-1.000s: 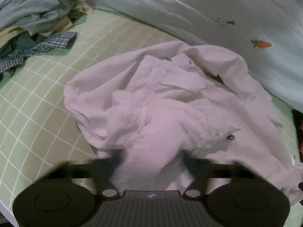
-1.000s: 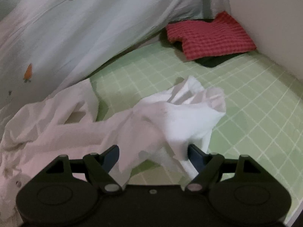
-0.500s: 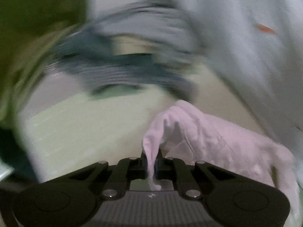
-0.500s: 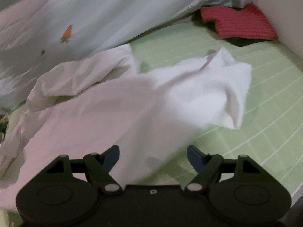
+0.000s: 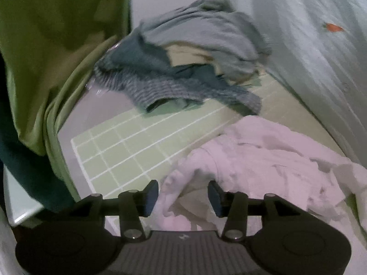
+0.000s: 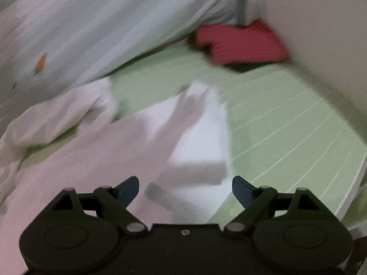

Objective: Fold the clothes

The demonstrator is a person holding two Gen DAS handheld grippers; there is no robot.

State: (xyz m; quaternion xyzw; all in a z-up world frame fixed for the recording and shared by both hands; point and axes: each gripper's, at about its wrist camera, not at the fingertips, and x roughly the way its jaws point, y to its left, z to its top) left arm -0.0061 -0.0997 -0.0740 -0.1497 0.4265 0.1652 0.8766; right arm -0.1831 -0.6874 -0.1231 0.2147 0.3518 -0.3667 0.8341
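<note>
Left gripper (image 5: 183, 193): jaws opening, crumpled edge of the white garment (image 5: 263, 160) between them at bottom centre of the left wrist frame, pads not pressing on it, so judged released or about to be. From there the garment bunches out to the lower right of that frame, over the green checked bed sheet (image 5: 128, 146); pile of unfolded clothes (image 5: 183, 68) sits beyond it at upper centre, well apart from the gripper. Right gripper (image 6: 185, 189): jaws spread wide and opening, nothing pinched; flat white cloth lies directly under and ahead of it, running from lower left of the right wrist frame up to a blurred corner near centre (image 6: 201, 105). Garment's long axis looks to run between the two grippers, left end bunched, right end flatter. Red folded item (image 6: 238, 43) at upper right, well apart, against the wall. Neither gripper holds cloth; each has its own end of the garment just in front, so the next grab likely goes straight forward and down for both. Frames blurred; exact hems cannot be told.
</note>
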